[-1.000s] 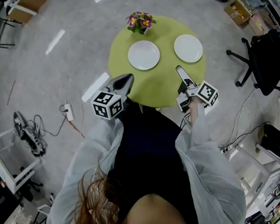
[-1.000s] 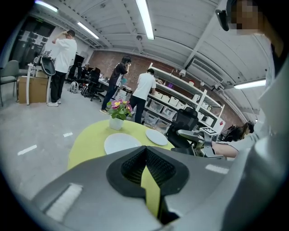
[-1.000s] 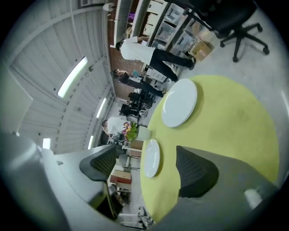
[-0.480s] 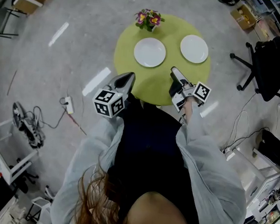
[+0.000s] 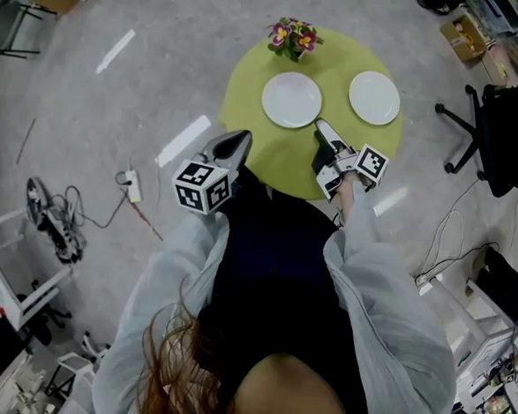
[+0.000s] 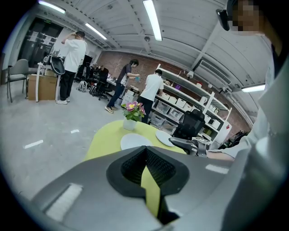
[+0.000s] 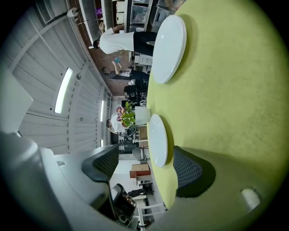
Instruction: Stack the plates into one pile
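Two white plates lie apart on the round green table: the left plate and the right plate. My right gripper is over the table's near part, its tips just short of the left plate's near rim. In the right gripper view, which is rolled on its side, the jaws stand open, with the left plate seen edge-on ahead between them and no pad pressing on it. The right plate lies further off. My left gripper hangs shut and holding nothing at the table's near left edge.
A pot of flowers stands at the table's far edge behind the left plate. A black office chair is to the right. A power strip and cables lie on the floor at left. Several people stand by shelves in the background.
My right gripper has moved left across the table's near part, from below the right plate to the left plate's rim, rolling as it went. The left gripper has barely shifted.
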Demonstrator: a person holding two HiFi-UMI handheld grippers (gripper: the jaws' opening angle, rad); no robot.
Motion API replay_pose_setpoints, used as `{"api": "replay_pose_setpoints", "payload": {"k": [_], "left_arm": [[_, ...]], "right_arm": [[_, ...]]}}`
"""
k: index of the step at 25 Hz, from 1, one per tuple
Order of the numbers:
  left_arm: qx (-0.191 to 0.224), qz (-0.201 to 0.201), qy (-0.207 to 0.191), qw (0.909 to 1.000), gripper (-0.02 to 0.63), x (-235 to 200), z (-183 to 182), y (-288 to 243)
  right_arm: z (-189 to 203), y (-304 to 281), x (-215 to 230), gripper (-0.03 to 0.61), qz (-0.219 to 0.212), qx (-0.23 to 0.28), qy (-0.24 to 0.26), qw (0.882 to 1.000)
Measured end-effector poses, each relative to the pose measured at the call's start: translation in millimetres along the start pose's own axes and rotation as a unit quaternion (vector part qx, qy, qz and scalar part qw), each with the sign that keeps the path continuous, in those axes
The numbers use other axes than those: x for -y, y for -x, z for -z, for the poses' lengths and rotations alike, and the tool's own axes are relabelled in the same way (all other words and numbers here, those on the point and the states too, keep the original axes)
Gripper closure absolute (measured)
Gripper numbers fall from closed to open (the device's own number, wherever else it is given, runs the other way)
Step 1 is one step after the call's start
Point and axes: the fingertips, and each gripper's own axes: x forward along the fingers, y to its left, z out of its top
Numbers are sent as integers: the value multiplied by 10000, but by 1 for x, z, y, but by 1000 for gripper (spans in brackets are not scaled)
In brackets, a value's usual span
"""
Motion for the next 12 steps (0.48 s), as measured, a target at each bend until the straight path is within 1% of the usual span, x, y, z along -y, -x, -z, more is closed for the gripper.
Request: {"api": "replay_pose_setpoints", "payload": {"k": [8, 12], "left_arm": [[-56, -77, 100, 9999, 601, -21, -3, 6], [16, -122, 196, 9997, 601, -31, -8, 10]], "right_arm": [[4, -26, 3, 210, 154, -134, -5, 9998], [9, -35, 1, 210, 283, -203, -28, 9994]]}}
